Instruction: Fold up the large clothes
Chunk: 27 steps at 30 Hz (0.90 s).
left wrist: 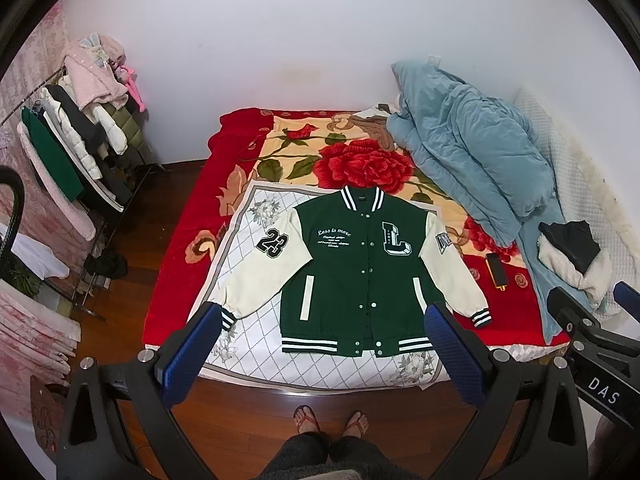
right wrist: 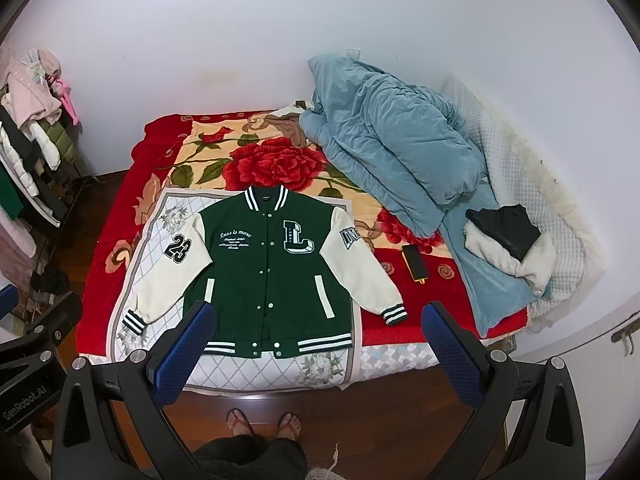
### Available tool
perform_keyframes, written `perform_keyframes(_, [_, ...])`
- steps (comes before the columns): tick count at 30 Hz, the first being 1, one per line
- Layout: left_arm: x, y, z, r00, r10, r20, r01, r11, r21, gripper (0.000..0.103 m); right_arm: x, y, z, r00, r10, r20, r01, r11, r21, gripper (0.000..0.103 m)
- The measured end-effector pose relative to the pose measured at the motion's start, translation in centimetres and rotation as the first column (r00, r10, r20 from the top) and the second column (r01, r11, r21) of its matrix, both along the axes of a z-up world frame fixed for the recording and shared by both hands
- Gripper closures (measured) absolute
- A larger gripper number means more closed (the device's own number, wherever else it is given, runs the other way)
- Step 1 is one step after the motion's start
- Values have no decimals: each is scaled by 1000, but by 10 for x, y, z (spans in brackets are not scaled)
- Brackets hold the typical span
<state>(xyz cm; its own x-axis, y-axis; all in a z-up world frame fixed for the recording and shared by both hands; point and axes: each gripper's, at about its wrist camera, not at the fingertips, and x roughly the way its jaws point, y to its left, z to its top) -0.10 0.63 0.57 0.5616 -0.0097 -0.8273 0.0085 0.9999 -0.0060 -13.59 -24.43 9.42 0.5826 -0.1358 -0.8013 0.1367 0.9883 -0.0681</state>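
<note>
Varsity jacket (left wrist: 352, 276), green-bodied with cream sleeves, spread flat and face up on white quilted cloth (left wrist: 256, 340) at near edge of bed (left wrist: 180, 280). Snapped shut down the front, collar toward the wall, striped hem toward the wooden floor (left wrist: 248, 412). Sleeves angled out and down on both sides, "23" patch on one, large "L" on the chest. Unfolded so far.

Left gripper (left wrist: 322, 350) raised above the bed's near edge, spread wide, nothing between its blue pads (left wrist: 192, 356). Seen from left wrist camera, jacket hem framed between the two fingers, one pad over the cuff of the "23" sleeve, the other over the hem corner on the far side; no contact with fabric. Same jacket (right wrist: 272, 276) in right wrist view sitting left of centre.

Right gripper (right wrist: 318, 348) likewise spread wide and empty, held off the bed, one blue pad (right wrist: 184, 354) overlapping the hem's corner in view, the other beyond the striped cuff over the red floral blanket (right wrist: 120, 240). Each gripper's black body visible at the edge of the other's view, side by side.

Elsewhere on the bed: rumpled blue duvet (right wrist: 384, 140) toward the wall, small black-and-white garment pile (right wrist: 508, 240) on it, phone in yellow case (right wrist: 414, 262) on the blanket just beyond the sleeve. Clothes rack (left wrist: 72, 140) beside the bed. Sandalled feet (left wrist: 332, 420) on the floor below the bed edge.
</note>
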Motion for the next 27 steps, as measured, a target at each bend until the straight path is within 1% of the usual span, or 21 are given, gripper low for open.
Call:
perform_keyframes(5, [0, 3, 3, 1000, 2, 1, -2, 1000, -4, 0, 3, 1, 6, 1000, 0, 1, 0, 1000, -1, 0])
perform_keyframes(7, [1, 4, 4, 1000, 2, 3, -2, 1000, -4, 0, 4, -3, 15, 1000, 1, 1, -1, 1000, 0, 0])
perform_keyframes(12, [2, 3, 5, 1000, 0, -1, 0, 1000, -2, 0, 1, -3, 13, 1000, 1, 5, -1, 1000, -2, 0])
perform_keyframes(13, [-1, 1, 12, 1000, 1, 1, -1, 1000, -2, 0, 0, -3, 13, 1000, 2, 4, -2, 1000, -3, 0])
perform_keyframes(17, [1, 4, 18, 1000, 3, 0, -3, 1000, -5, 0, 1, -2, 14, 1000, 1, 6, -1, 1000, -4, 0])
perform_keyframes(18, [-2, 0, 11, 1000, 3, 5, -3, 1000, -1, 0, -1, -3, 12, 1000, 0, 7, 0, 1000, -4, 0])
perform_keyframes(27, [-1, -1, 16, 1000, 4, 6, -4, 1000, -2, 0, -3, -1, 12, 1000, -1, 9, 1, 1000, -7, 0])
